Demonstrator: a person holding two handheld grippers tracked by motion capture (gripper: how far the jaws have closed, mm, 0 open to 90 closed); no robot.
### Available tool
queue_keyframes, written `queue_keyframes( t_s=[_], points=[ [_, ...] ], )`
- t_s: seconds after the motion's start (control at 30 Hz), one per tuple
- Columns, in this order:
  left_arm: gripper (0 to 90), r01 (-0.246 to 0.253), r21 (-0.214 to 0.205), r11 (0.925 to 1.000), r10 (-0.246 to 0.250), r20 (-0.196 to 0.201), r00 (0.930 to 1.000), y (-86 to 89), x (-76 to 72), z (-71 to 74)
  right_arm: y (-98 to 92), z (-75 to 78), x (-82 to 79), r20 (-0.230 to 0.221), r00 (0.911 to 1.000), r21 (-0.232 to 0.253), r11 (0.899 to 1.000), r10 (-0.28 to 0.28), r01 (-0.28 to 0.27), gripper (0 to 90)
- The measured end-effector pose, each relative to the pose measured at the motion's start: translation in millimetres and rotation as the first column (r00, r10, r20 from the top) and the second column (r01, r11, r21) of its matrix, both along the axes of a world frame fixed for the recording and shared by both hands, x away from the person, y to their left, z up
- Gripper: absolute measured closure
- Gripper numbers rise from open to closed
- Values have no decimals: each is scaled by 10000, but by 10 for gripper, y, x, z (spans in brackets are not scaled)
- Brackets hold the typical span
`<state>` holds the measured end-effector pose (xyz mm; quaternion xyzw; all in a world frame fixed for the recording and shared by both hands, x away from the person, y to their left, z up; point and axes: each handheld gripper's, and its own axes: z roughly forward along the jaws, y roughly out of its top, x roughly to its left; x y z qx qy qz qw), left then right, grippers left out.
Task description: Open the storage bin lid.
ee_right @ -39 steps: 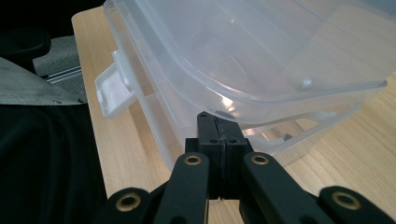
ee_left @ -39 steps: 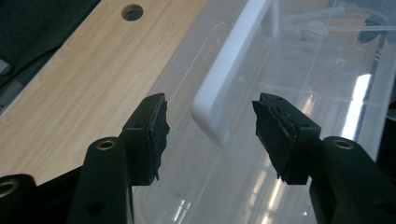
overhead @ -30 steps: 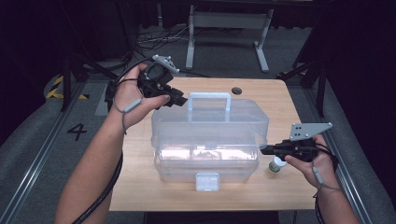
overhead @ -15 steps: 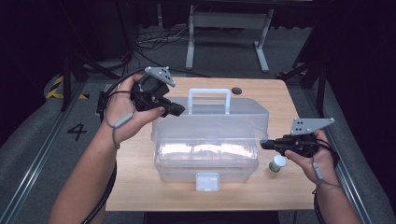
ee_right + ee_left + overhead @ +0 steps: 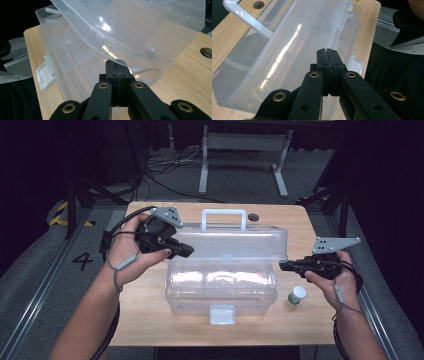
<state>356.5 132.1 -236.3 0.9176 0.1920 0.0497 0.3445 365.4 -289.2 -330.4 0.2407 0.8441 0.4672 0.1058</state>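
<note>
Clear box lid raised more; L tongs just closed, empty.

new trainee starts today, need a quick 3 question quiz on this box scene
1. True or false: the clear plastic box has its lid raised.
2. What small item stands on the table near the right gripper?
A. a green bottle with a white cap
B. a red mug
C. a screwdriver
3. How do the jaws of the left gripper stand, and is anything between them?

Key
1. True; the right gripper view shows a gap under the lid.
2. A, the bottle.
3. Shut, pads together with nothing between them.
</note>
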Motion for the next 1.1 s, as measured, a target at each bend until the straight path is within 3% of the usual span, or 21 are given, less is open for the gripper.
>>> queue_keyframes(
  t_s=[0.47,0.6,0.9,1.1],
  points=[
    [900,44,-213,9998,-50,-251,9997,29,-27,-232,-7,73,22,253,9988,505,9979,-411,398,900],
    [900,-404,-55,9992,405,144,9991,57,-29,-302,-4,75,22,281,9984,560,9973,-493,476,900],
    [900,-639,-507,9967,632,-148,9979,146,-6,-512,0,71,17,303,9973,758,9950,-676,651,900],
    [900,-1069,-749,9915,1073,20,9942,231,-11,-589,2,63,11,285,9972,804,9945,-692,667,900]
  ],
)
